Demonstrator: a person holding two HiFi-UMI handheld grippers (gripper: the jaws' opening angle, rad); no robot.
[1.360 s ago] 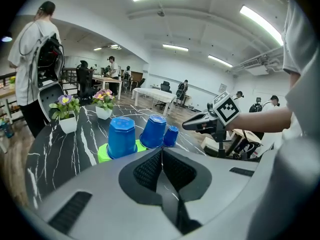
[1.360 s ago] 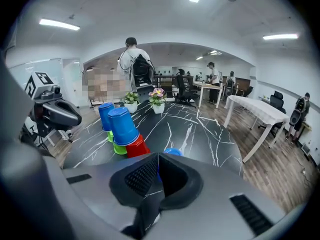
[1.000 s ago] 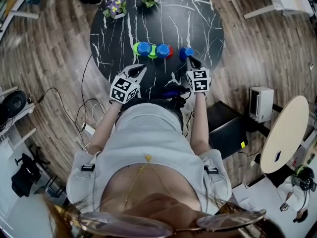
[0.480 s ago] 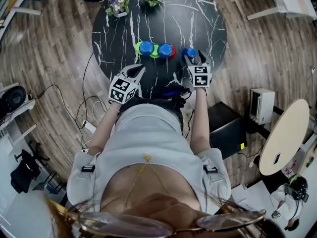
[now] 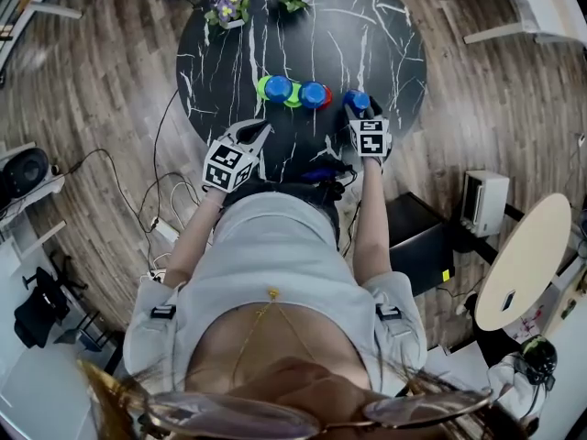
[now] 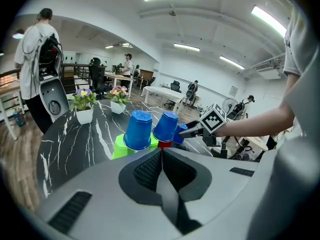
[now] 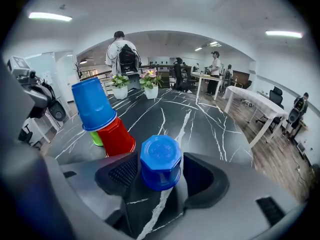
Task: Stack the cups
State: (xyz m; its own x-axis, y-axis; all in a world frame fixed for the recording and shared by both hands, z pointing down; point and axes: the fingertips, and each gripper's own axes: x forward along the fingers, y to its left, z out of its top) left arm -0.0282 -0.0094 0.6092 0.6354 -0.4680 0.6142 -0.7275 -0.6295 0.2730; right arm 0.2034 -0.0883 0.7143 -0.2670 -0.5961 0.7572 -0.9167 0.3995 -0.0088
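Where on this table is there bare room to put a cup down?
Bare: the wide stretch of table between the flower pots and the cup row; also left of that row. Crowded: the near edge, around the row.

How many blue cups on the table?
3. One blue cup sits on the green cup; one on the red cup; one stands alone between the right gripper's jaws, which have just been opening and do not press it. Others may be nested unseen.

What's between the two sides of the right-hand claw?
An upside-down blue cup, on the table between the jaws of the right claw; they have just been opening and don't press it. The right gripper view shows it.
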